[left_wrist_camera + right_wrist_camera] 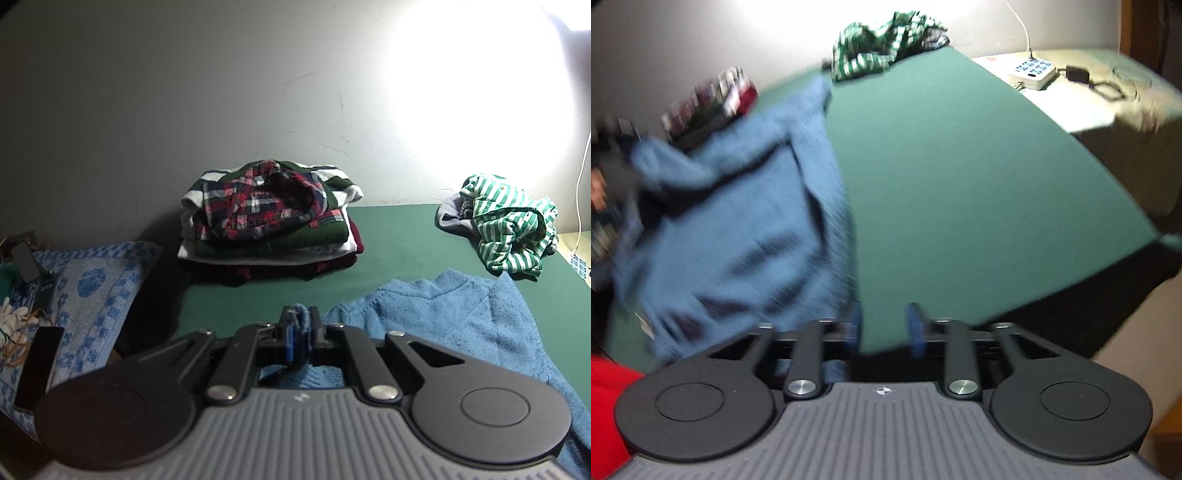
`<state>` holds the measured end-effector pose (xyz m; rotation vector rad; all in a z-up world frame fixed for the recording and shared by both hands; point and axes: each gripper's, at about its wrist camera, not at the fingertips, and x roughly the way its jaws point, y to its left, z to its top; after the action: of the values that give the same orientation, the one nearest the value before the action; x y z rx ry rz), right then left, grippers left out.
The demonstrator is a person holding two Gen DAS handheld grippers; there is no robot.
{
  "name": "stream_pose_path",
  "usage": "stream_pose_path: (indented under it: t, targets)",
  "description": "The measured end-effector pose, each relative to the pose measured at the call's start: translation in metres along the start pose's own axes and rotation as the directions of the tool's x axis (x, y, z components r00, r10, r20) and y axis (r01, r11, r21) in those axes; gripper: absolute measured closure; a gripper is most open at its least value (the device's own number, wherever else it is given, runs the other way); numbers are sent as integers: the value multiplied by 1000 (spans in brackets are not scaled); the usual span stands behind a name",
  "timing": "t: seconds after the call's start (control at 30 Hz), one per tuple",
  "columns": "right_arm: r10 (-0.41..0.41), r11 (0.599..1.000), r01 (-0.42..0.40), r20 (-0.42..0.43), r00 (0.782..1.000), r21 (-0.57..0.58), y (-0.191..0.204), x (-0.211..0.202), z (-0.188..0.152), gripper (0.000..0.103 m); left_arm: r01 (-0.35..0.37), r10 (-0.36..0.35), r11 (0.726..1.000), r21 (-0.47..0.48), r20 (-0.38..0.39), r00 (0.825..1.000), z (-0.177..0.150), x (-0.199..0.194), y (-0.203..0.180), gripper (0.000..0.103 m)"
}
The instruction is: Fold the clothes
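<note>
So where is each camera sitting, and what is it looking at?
Left wrist: rides on the left gripper, facing the wall and the folded stack; its fingers pinch the blue sweater.
Right wrist: rides on the right gripper, looking along the green surface toward a power strip; its fingers are apart and hold nothing, and the picture is blurred.
Shared: both see the blue sweater, the folded stack, the green surface and the striped green garment.
</note>
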<state>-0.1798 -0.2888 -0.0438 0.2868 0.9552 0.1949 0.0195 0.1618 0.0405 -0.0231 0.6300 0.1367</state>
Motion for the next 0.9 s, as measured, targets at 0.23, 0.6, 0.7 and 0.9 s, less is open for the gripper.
stream_pose_path:
  t: [0.23,0.6,0.7,0.9]
  targets:
    - [67,997,-67,-7,998,33,16,17,-1,59,-1,1,1000,-22,-7,1000,-8,1,7,98]
    - [-32,997,30,-26,999,-68,33,27,-10,95,25,-28,997,-77,-39,999,-25,4,21,100]
    - [-43,997,42,-18,999,-62,35,28,-10,95,35,-41,995,-97,-60,997,-31,8,26,100]
    - [-99,988,102,28,995,-117,48,27,-19,95,60,-71,988,-143,-70,995,-39,6,41,101]
